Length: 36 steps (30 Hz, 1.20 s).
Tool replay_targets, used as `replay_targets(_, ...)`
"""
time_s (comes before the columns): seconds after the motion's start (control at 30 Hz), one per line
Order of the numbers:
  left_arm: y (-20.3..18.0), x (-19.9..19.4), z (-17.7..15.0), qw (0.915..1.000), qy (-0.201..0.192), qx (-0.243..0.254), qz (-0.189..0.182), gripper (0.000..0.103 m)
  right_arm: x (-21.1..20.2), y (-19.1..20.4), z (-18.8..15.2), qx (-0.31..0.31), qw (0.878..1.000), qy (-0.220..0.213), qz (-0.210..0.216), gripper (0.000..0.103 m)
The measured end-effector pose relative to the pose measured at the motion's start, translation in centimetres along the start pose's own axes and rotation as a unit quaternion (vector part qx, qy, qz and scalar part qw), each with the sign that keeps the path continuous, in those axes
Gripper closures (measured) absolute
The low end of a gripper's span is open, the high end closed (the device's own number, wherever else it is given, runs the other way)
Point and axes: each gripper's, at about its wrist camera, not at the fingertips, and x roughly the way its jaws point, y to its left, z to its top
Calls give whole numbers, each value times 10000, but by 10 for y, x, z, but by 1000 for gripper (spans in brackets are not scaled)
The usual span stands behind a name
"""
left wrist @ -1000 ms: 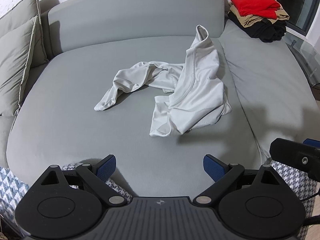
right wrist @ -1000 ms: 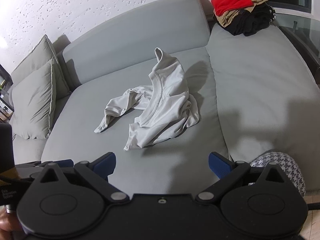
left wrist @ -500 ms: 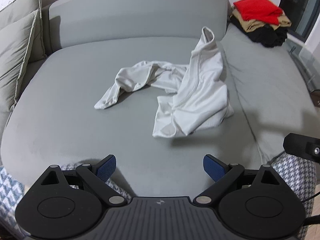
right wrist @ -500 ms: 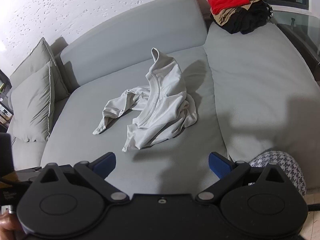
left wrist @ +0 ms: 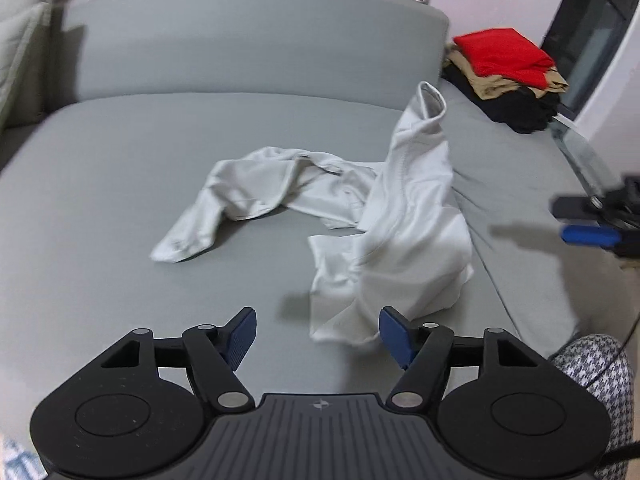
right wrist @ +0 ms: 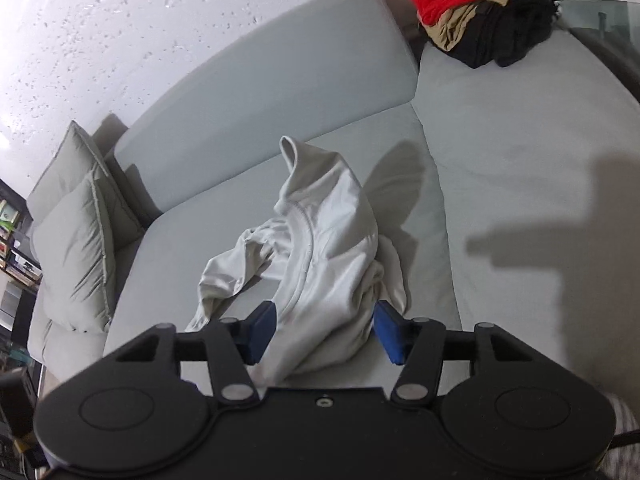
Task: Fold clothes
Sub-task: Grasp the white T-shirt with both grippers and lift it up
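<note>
Left handheld black plastic two-finger gripper (left wrist: 316, 334): two round disc housings either side of a ribbed grey centre plate with a small compass-like mark, silver pivot pins on black linkage arms, ribbed blue fingertip pads (left wrist: 241, 336). Right handheld black plastic two-finger gripper (right wrist: 324, 330): same discs, links and silver pins, but a smooth black centre plate with a single screw, and blue pads (right wrist: 261, 330). Thin black cable (left wrist: 616, 360) runs off at the lower right edge of the left wrist view.

A crumpled white garment (left wrist: 384, 216) lies on a grey sofa (left wrist: 120, 208). The left gripper (left wrist: 316, 330), its jaws just closing, hovers near the garment's lower edge without touching it.
</note>
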Motion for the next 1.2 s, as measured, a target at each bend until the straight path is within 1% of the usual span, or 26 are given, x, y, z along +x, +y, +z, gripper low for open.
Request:
replay_targets(0.07, -2, 13, 6, 9999, 46, 89, -18, 32, 16, 1, 12, -7, 10000, 14, 2, 46)
replay_targets(0.1, -3, 18, 9, 9999, 61, 128, -73, 32, 23, 1, 18, 7, 10000, 16, 21, 40)
replay_targets(0.13, -6, 23, 10, 9996, 79, 203, -175, 31, 30, 1, 25, 33, 10000, 21, 27, 37)
replay_targets(0.17, -11, 26, 10, 9989, 101, 316, -325, 29, 38, 1, 32, 70, 10000, 21, -1, 33)
replay_targets(0.23, -20, 34, 11, 9965, 147, 569, -591, 24, 52, 3, 45, 103, 9999, 22, -36, 30)
replay_targets(0.3, -30, 43, 10, 9937, 244, 888, -647, 24, 64, 5, 58, 160, 9999, -48, -35, 24)
replay_targets(0.4, -36, 62, 8, 9917, 423, 1037, -638, 29, 80, 8, 77, 251, 9995, -166, -26, 14)
replay_targets(0.5, -39, 75, 6, 9897, 536, 1078, -770, 40, 100, 15, 92, 282, 9993, -245, -93, 14)
replay_targets(0.53, -42, 78, 4, 9886, 533, 1177, -775, 47, 108, 20, 96, 184, 9994, -232, -194, 15)
replay_targets(0.57, -48, 81, 3, 9871, 521, 1336, -705, 53, 116, 25, 99, 70, 9992, -221, -311, 25)
replay_targets(0.6, -53, 84, 2, 9842, 535, 1552, -665, 58, 122, 28, 103, 0, 9988, -222, -425, 44)
replay_targets(0.63, -57, 87, 0, 9807, 559, 1760, -637, 79, 126, 31, 107, -59, 9983, -227, -539, 61)
replay_targets(0.67, -61, 91, -2, 9789, 558, 1896, -514, 99, 131, 33, 110, -117, 9975, -231, -652, 100)
replay_targets(0.7, -61, 92, 1, 9779, 491, 2009, -305, 98, 136, 36, 114, -175, 9966, -236, -765, 99)
replay_targets(0.77, -56, 87, 22, 9752, 177, 2195, 235, 99, 145, 41, 122, -292, 9943, -244, -991, 100)
replay_targets(0.8, -48, 78, 46, 9732, -106, 2233, 544, 99, 139, 43, 133, -191, 9943, -367, -978, 101)
replay_targets(0.83, -40, 68, 69, 9695, -388, 2266, 851, 99, 127, 47, 149, -83, 9942, -559, -911, 101)
replay_targets(0.87, -32, 53, 97, 9651, -735, 2242, 1133, 99, 105, 53, 166, -23, 9927, -873, -834, 101)
replay_targets(0.9, -25, 29, 128, 9592, -1177, 2196, 1338, 99, 81, 59, 184, 28, 9897, -1215, -755, 101)
replay_targets(0.93, -20, 0, 157, 9503, -1646, 2180, 1490, 99, 51, 64, 200, 110, 9859, -1566, -572, 101)
replay_targets(1.0, -19, -57, 200, 9285, -2536, 2162, 1637, 99, -19, 74, 215, 235, 9720, -2337, -60, 101)
replay_targets(1.03, -22, -88, 215, 9146, -2996, 2141, 1672, 99, -54, 79, 222, 294, 9616, -2720, 201, 101)
replay_targets(1.07, -24, -115, 223, 9015, -3394, 2105, 1670, 98, -89, 84, 221, 304, 9500, -3072, 464, 101)
replay_targets(1.13, -28, -156, 223, 8825, -3942, 2031, 1566, 97, -140, 90, 200, 241, 9302, -3584, 756, 101)
replay_targets(1.17, -27, -167, 215, 8791, -4047, 2019, 1504, 97, -155, 90, 184, 195, 9251, -3710, 778, 101)
replay_targets(1.2, -26, -171, 204, 8796, -4048, 2018, 1475, 97, -168, 90, 166, 146, 9214, -3806, 773, 101)
